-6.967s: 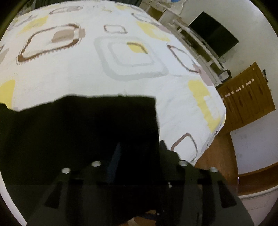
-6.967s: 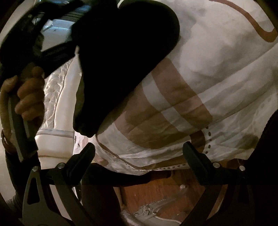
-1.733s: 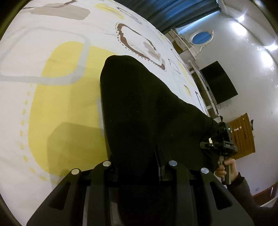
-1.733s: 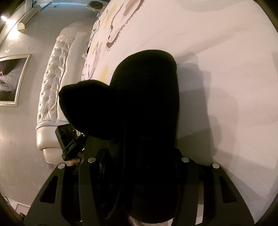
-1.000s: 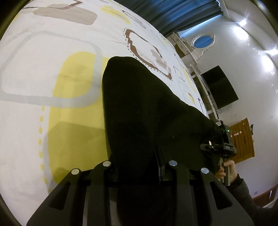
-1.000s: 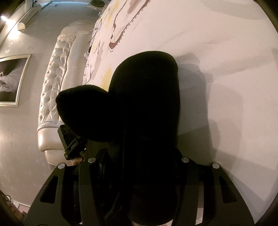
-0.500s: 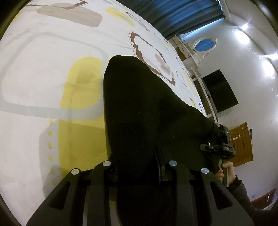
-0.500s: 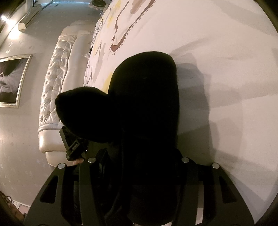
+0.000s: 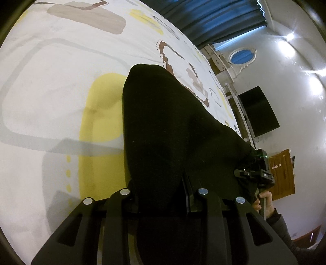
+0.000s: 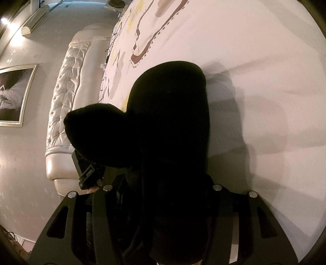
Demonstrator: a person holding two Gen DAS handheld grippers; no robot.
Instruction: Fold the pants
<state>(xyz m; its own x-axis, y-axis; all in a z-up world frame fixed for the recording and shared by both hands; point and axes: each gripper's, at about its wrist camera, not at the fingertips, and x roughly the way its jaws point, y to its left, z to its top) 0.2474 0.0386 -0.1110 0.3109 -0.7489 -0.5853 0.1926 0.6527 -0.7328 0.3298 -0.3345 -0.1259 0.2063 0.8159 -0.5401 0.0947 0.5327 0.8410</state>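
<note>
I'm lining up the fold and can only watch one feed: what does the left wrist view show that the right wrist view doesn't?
Left wrist only: the yellow patch of the bedspread beside the cloth, blue curtains, a dark screen on the wall, a wooden door, and the right gripper in a hand.

Right wrist only: the tufted headboard and a framed picture.

Both: black pants clamped in that view's own jaws and draping forward over the patterned bedspread.

Black pants [image 9: 173,126] (white, yellow-patterned bedspread [image 9: 61,81])
</note>
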